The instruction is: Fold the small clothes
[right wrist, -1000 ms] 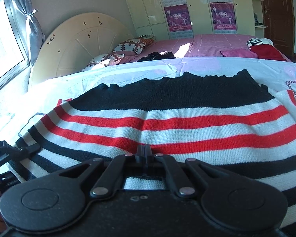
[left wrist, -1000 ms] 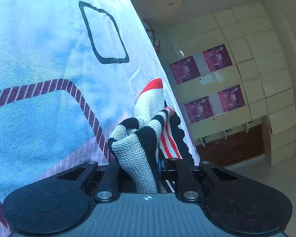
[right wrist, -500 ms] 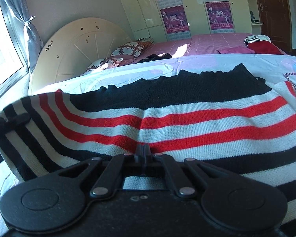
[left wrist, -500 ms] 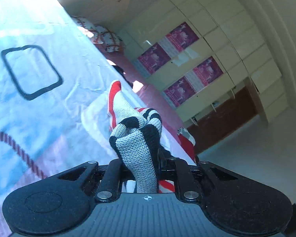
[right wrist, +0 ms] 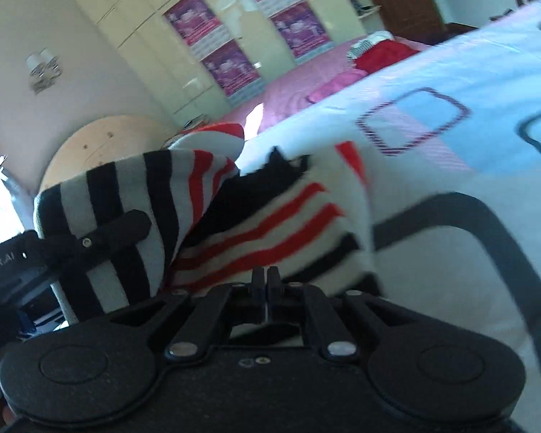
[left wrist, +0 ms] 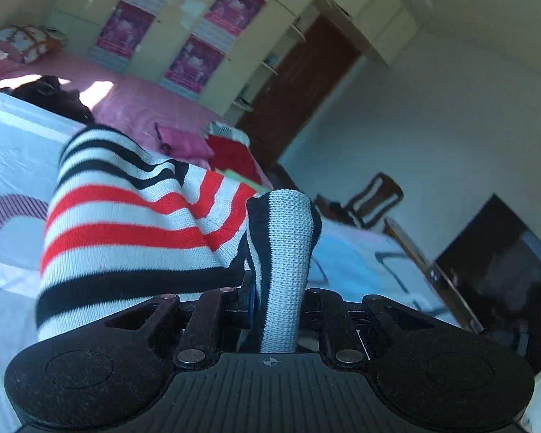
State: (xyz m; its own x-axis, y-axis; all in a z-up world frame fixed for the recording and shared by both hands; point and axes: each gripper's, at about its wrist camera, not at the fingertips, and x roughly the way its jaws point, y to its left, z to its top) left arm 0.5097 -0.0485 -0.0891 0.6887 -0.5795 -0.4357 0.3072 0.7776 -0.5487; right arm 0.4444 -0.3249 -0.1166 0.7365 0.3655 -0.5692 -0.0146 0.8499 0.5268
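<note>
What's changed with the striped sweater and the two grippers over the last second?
The left gripper has lifted its pinched edge of the striped sweater and carried it over toward the right gripper, so the garment, flat on the bedsheet a second ago, now doubles over itself. Both views have swung and tilted. Unchanged: both grippers stay shut on the sweater; nothing was released.

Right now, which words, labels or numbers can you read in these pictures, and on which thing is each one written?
"robot.AI", first letter cut by the frame edge: white print on the left gripper body, right wrist view.
Purple posters on the wardrobe doors: print blurred, unreadable.
Striped knit garment: no label visible.
</note>
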